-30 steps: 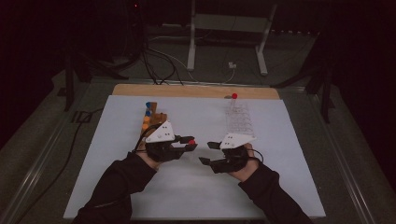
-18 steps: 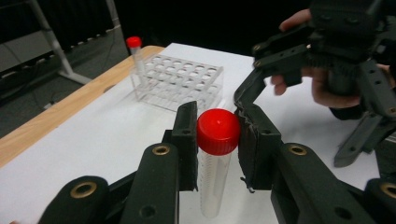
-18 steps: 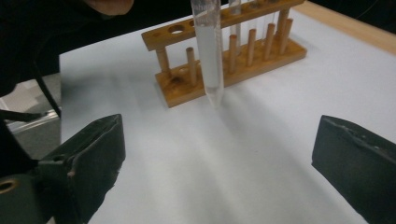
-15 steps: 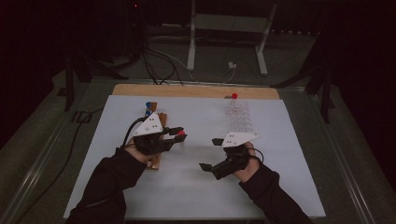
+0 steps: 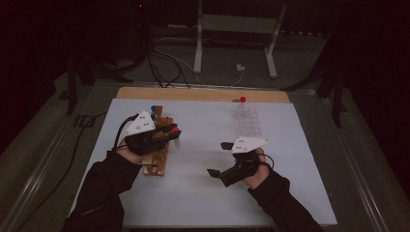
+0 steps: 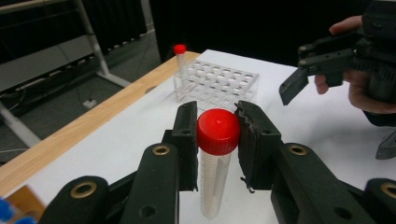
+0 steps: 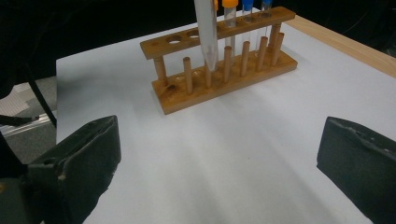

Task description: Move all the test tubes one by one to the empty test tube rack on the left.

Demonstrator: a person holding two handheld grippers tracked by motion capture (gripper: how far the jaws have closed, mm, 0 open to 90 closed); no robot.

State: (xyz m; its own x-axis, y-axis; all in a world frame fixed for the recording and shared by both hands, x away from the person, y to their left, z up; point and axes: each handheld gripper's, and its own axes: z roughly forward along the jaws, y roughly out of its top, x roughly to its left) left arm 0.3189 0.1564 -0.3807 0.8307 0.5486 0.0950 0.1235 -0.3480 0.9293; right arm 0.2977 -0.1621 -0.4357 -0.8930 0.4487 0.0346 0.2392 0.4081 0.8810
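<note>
- The red-capped tube (image 6: 215, 158) hangs upright in the left tongs (image 6: 217, 140), which are clamped on it just under the cap. From above it sits over the near end of the wooden rack (image 5: 159, 154), at the left of the desk (image 5: 290, 193).
- From the right gripper view the tube's pointed tip hangs in front of the rack's top bar, about level with the pegs and close to the empty holes. I cannot tell whether it is lined up with one, and I would judge it is not seated yet.
- The far end of that rack already carries tubes with orange (image 7: 229, 3) and blue caps (image 7: 247, 3); the holes at its near end are open.
- The right tongs (image 5: 218, 158) hold nothing. Their jaws have just been opening and now stand wide apart over bare desk, with no thing between them.
- Farther right lies the clear plastic rack (image 5: 247, 123), with one more red-capped tube (image 5: 242, 100) standing at its far corner.
- My reading: one transfer is mid-way, with the tube lifted and brought across. Lowering it into a free hole is left, and perhaps fetching the last tube from the clear rack.
</note>
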